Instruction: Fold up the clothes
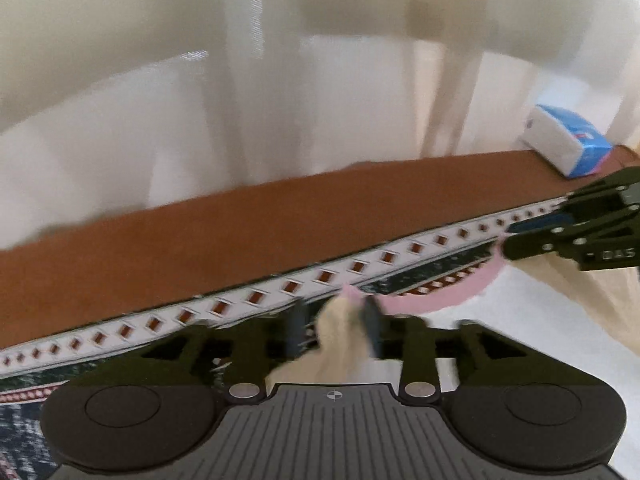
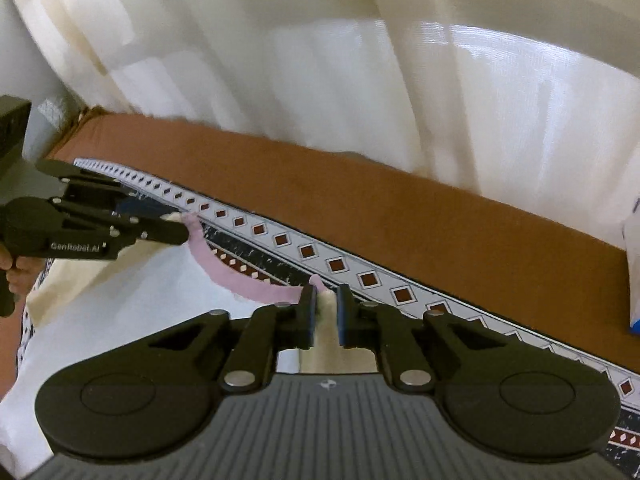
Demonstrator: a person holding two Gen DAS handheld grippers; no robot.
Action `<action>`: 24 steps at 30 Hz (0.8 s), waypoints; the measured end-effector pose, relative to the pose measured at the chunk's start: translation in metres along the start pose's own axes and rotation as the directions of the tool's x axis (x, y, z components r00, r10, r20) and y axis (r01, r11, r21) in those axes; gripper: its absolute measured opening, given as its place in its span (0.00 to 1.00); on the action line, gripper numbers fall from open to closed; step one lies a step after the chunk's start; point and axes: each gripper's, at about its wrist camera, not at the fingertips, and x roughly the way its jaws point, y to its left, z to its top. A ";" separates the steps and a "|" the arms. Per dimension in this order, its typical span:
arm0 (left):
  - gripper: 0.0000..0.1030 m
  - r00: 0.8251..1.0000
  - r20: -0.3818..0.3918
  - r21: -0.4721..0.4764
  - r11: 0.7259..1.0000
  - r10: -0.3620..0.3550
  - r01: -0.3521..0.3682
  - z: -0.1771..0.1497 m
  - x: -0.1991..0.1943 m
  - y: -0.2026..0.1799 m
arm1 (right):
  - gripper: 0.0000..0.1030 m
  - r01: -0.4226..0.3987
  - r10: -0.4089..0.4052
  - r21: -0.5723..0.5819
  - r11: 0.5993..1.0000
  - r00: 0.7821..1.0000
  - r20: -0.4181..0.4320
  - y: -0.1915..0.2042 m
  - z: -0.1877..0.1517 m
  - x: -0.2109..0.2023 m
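A white garment [image 2: 132,304] with a pink collar band [image 2: 244,280] is found spread on a patterned cloth [image 2: 372,280], which covers part of a brown surface [image 2: 400,208]; the cloth carries a pale border of dark red diamonds and a darker inner band. The collar edge lies against that inner band, toward the far side of the garment. The left gripper [image 1: 334,320] is seen in its own view with a bunched cream-white fold of the garment between its fingers; the frame is blurred there, the gap appears moderate, and whether the pads press on the fabric cannot be told. In the right wrist view the same gripper [image 2: 176,224] is observed from the side at one end of the collar band, with part of a hand visible at its handle. The right gripper [image 2: 325,312] is set narrow, its blue-padded fingers [image 2: 307,312] closed on a raised ridge of fabric at the other end of the collar band. Sheer white curtains [image 2: 320,80] hang behind the surface. A blue and white packet [image 1: 568,144] rests on the brown surface at its far right, well apart from the garment.
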 end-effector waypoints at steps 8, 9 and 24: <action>0.65 0.993 0.068 -0.039 0.994 0.101 -0.098 0.002 -0.059 0.002 | 0.42 0.073 -0.073 -0.002 0.997 0.993 0.093 -0.004 0.004 -0.057; 0.65 0.991 0.081 -0.036 0.994 0.104 -0.101 0.000 -0.073 -0.004 | 0.42 0.078 -0.078 -0.001 0.997 0.991 0.108 -0.006 0.003 -0.070; 0.69 0.978 -0.092 -0.086 0.980 -0.187 0.179 -0.127 -0.184 -0.236 | 0.48 0.196 -0.206 0.085 0.977 0.969 0.136 -0.030 -0.090 -0.210</action>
